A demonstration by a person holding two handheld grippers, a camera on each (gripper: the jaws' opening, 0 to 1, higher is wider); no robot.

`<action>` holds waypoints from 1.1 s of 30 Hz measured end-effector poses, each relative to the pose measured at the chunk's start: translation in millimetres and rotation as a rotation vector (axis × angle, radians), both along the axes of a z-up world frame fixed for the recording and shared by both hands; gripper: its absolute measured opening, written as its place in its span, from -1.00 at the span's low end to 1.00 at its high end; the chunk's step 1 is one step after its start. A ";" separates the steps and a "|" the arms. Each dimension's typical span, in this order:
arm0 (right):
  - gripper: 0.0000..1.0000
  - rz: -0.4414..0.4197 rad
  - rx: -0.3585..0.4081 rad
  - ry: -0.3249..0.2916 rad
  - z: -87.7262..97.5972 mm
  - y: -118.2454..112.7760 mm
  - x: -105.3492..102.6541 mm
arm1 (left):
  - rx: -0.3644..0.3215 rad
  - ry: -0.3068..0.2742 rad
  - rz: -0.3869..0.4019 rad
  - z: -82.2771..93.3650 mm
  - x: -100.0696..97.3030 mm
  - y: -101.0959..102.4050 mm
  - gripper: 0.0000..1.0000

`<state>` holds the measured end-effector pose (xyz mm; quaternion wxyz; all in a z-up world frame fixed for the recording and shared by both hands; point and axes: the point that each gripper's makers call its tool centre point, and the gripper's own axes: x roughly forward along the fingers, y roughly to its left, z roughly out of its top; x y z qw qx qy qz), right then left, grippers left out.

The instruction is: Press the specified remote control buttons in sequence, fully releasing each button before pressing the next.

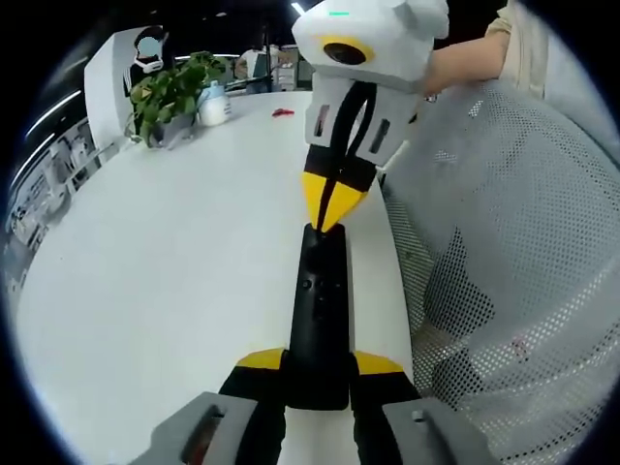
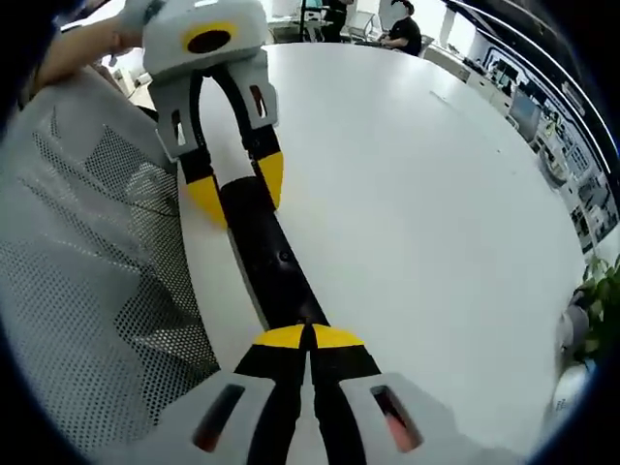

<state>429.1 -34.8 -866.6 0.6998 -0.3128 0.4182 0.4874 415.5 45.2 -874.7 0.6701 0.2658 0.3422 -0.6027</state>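
A long black remote [image 1: 320, 291] lies along the white table's edge, and my left gripper [image 1: 320, 361] is shut on its near end, one yellow-tipped jaw on each side. From the far side my right gripper [image 1: 329, 208] comes down with its jaws shut together, the yellow tips resting on the remote's far end. In the right gripper view that gripper [image 2: 310, 336] meets the remote [image 2: 276, 262] at the bottom of the picture. The left gripper [image 2: 237, 189] clamps the remote's other end there. Which button lies under the tips is hidden.
The round white table [image 1: 174, 252] stretches to the left. A potted plant [image 1: 174, 92], a white bottle [image 1: 213, 105] and a small red item [image 1: 283, 113] sit at its far edge. A white mesh chair back [image 1: 504, 242] stands close beside the remote. People sit far off [image 2: 399, 29].
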 end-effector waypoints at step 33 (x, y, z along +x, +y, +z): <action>-1.00 -0.038 -0.090 0.167 -2.9 3.1 -2.5 | 0.016 -0.006 -0.015 -0.1 -0.3 -0.2 -0.51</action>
